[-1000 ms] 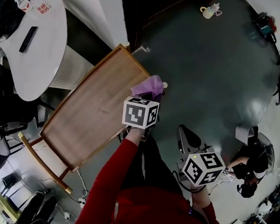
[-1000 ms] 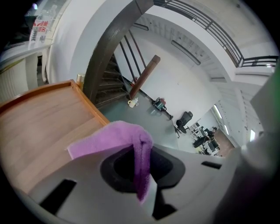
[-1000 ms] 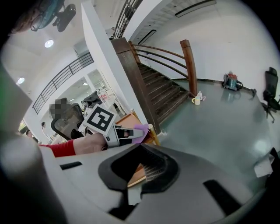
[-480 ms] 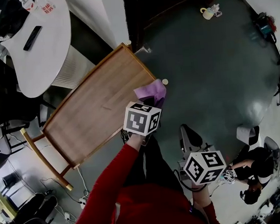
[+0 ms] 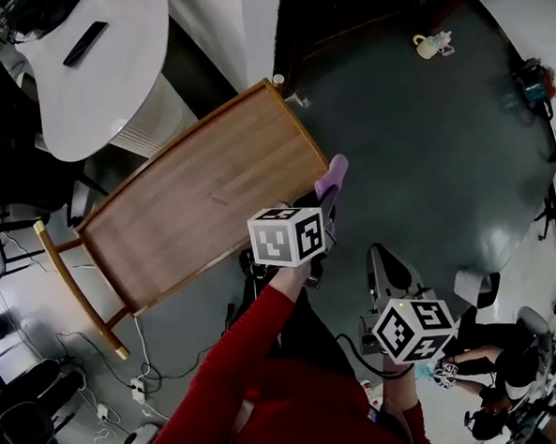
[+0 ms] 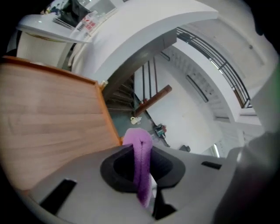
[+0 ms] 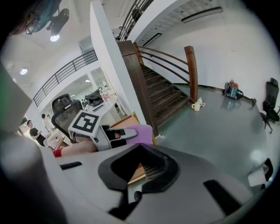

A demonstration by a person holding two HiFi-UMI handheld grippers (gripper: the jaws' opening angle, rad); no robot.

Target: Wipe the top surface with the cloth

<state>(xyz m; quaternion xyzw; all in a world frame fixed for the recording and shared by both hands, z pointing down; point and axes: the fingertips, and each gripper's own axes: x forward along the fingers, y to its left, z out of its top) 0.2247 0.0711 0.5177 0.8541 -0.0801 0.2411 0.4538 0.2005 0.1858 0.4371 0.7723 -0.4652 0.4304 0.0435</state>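
Your left tool (image 6: 142, 173) pinched the purple cloth (image 5: 333, 177) tight, just beside the right edge of the wooden counter (image 5: 192, 203), over the floor (image 5: 424, 151). Your right tool (image 7: 141, 171) was near you, a little open, holding nothing.

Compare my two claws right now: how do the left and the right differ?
The left claw is shut on the purple cloth; the right claw has nothing between its jaws. The left claw reaches out to the corner of the wooden top; the right claw is held back near the person's torso, over the floor. Each carries a marker cube.
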